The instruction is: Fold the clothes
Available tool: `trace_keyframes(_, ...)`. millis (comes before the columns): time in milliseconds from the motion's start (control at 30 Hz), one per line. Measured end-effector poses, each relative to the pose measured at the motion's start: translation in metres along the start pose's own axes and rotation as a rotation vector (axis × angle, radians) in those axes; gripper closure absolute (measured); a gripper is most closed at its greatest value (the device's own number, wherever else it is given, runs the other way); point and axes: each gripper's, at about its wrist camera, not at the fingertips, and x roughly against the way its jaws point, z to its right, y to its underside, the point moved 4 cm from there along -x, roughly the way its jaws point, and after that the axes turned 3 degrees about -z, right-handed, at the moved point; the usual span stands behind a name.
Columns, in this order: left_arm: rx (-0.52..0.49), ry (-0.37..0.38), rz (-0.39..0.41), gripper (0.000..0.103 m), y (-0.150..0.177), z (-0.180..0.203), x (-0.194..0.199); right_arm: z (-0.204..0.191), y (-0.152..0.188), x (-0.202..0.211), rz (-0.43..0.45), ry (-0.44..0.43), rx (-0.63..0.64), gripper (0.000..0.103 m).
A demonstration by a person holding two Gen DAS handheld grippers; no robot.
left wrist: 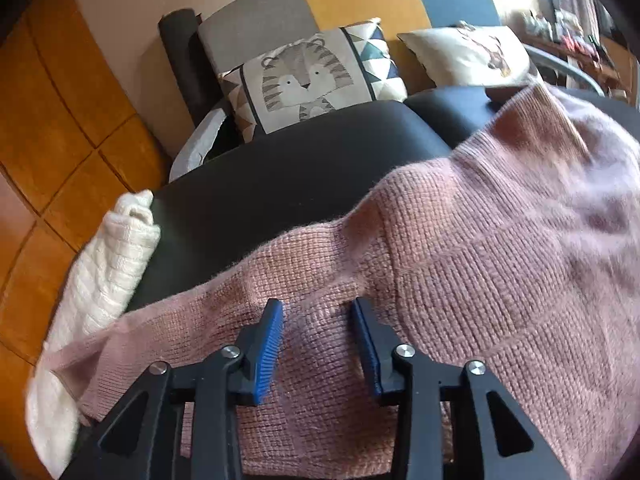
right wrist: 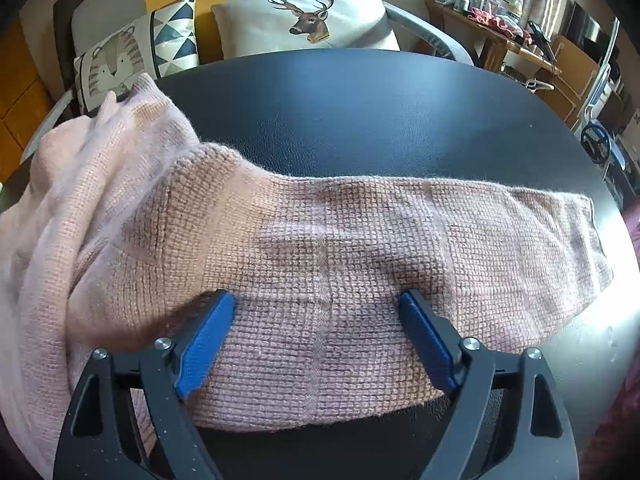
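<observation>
Right hand-held gripper (right wrist: 316,304) gapes over the pink sweater (right wrist: 360,240).

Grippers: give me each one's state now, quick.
Left gripper: open, over the pink sweater, gripping nothing.
Right gripper: wide open, over the same sweater, gripping nothing.

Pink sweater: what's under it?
The pink sweater lies on the black table; at its left end a white knit pokes out beneath. Anything else underneath is covered.

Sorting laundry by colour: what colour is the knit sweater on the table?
Dusty pink sweater; clearest in the right wrist view.
</observation>
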Motion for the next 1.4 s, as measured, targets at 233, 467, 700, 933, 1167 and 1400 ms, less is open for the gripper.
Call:
trace_keyframes(233, -0.003, -0.035, 0.012, 0.048, -0.006, -0.011, -0.012, -0.004, -0.003, -0.003, 0.010, 0.000, 0.008, 0.016)
trace_keyframes(467, 0.072, -0.007, -0.002, 0.023, -0.015, -0.039, -0.033, -0.010, -0.013, -0.009, 0.027, 0.001, 0.036, 0.016)
trace_keyframes(700, 0.138, 0.021, -0.031, 0.000, -0.015, -0.062, -0.048, -0.004, -0.027, -0.017, 0.011, -0.006, 0.063, 0.014)
trace_keyframes(933, 0.142, 0.011, -0.033, 0.001, -0.015, -0.062, -0.041, -0.004, -0.037, -0.021, 0.021, 0.013, 0.017, 0.012)
trace_keyframes(1167, 0.237, 0.074, 0.005, 0.019, -0.011, -0.058, 0.012, -0.010, -0.033, 0.015, 0.075, -0.045, 0.008, 0.012)
trace_keyframes(1400, 0.270, 0.311, 0.084, 0.029, -0.005, 0.005, 0.074, -0.068, -0.023, 0.063, 0.138, -0.245, 0.128, 0.080)
